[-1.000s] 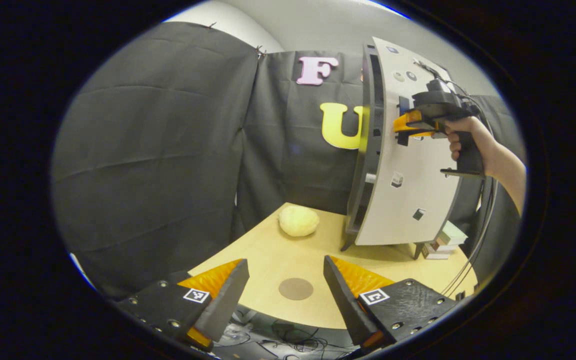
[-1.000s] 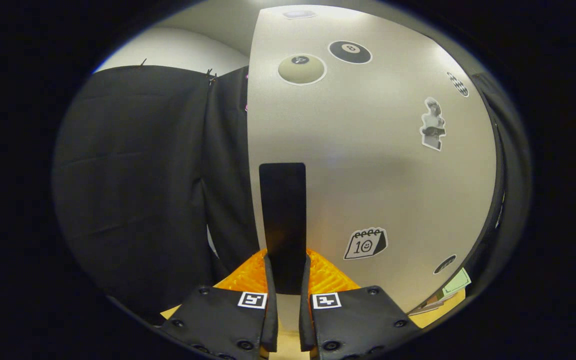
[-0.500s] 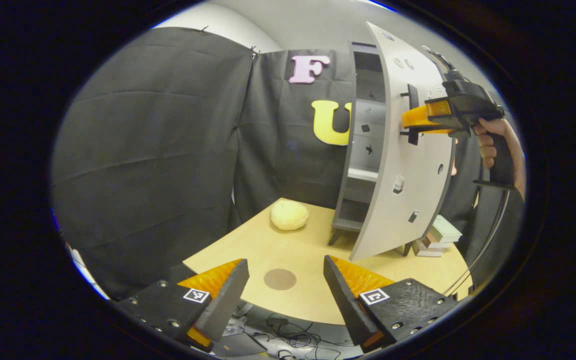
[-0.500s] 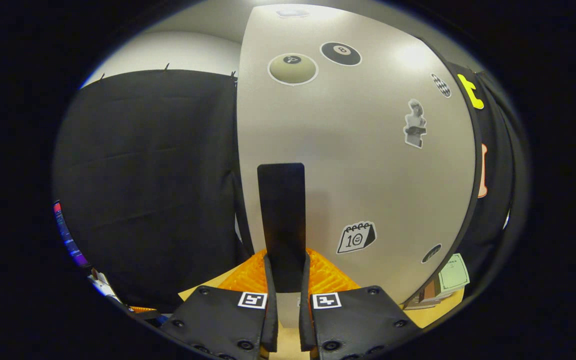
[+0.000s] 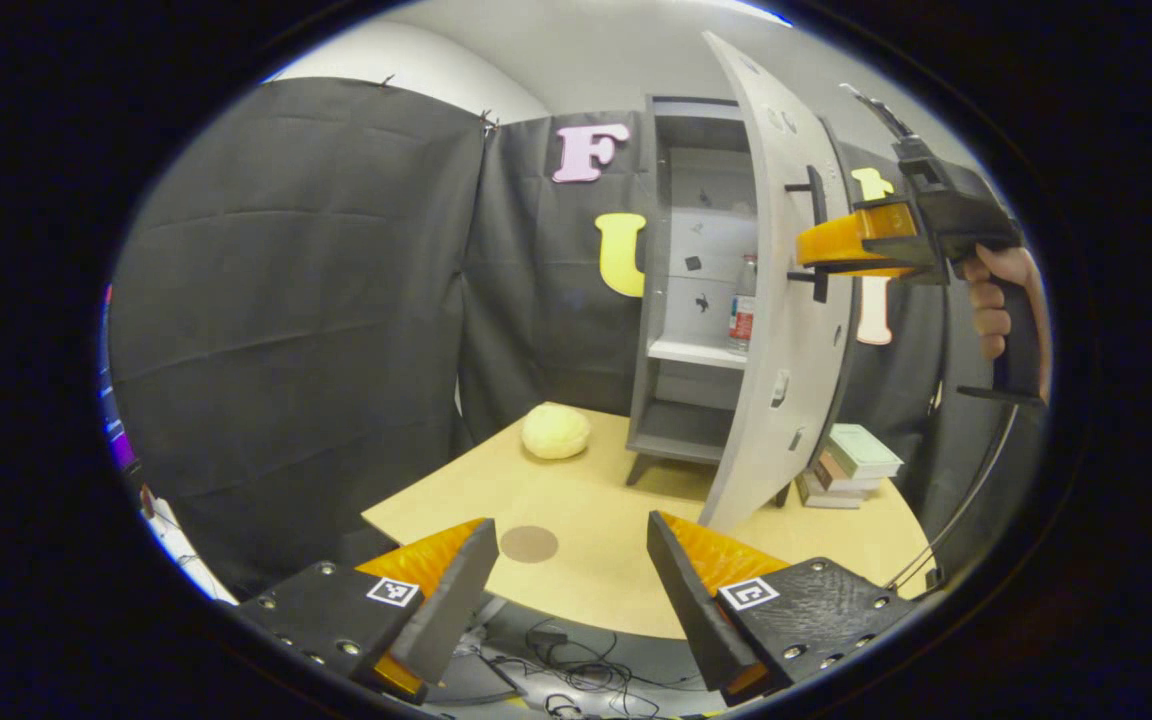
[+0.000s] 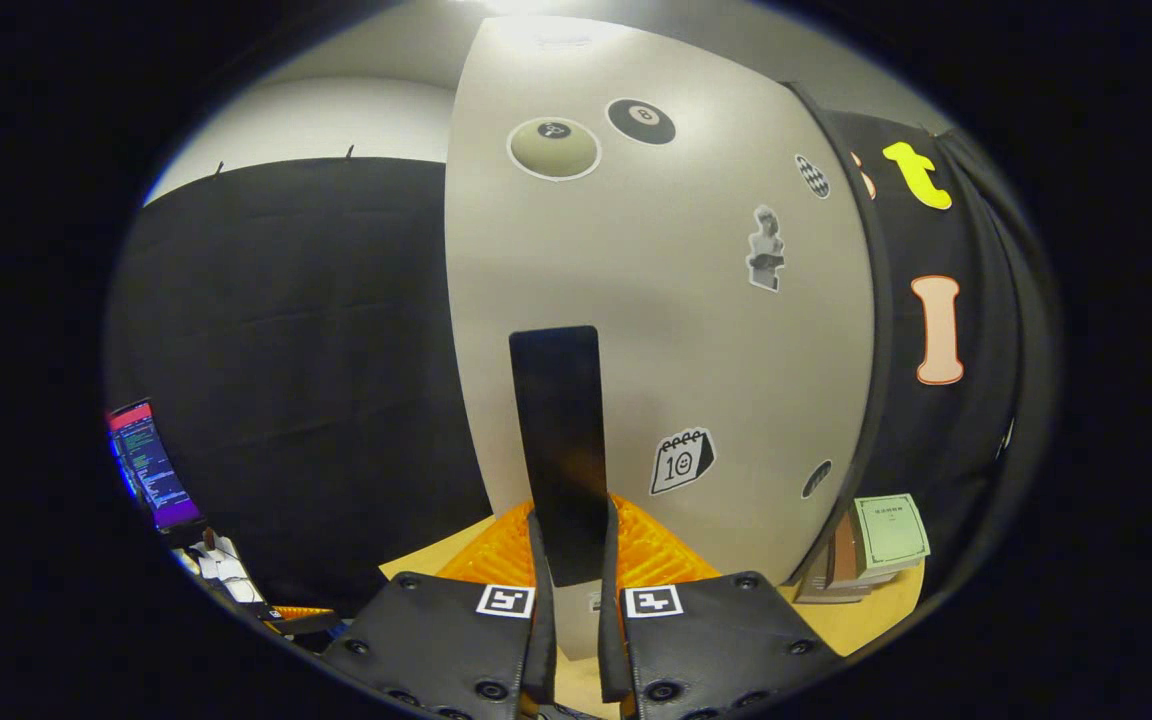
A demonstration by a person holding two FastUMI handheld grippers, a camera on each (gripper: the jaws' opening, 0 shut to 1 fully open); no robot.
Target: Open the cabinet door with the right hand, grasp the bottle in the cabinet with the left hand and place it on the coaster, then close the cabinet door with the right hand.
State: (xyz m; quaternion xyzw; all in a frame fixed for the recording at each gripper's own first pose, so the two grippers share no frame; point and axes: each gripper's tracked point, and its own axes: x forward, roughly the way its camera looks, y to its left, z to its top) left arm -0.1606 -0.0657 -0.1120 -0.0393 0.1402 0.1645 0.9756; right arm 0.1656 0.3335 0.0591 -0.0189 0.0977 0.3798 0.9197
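The grey cabinet [image 5: 671,300] stands at the back of the table with its door [image 5: 786,330] swung well open. On its middle shelf stands a clear bottle [image 5: 742,310] with a red label. A round brown coaster [image 5: 529,543] lies near the table's front edge. My left gripper [image 5: 568,575] hovers open above that edge, nothing between its fingers. In the right gripper view my right gripper [image 6: 568,560] is shut on the door's black handle [image 6: 558,440]; the left gripper view shows the right gripper [image 5: 816,245] at the handle [image 5: 816,235], held by a hand [image 5: 996,300].
A pale round bun-like object [image 5: 556,430] lies on the table [image 5: 596,500] left of the cabinet. A stack of books [image 5: 851,465] sits behind the open door. Cables hang below the table's front edge. A lit screen [image 6: 151,465] shows far left in the right gripper view.
The right gripper has pulled the door open by its handle, from nearly shut to wide, uncovering the shelves and the bottle. The left gripper stays open and has shifted only slightly.
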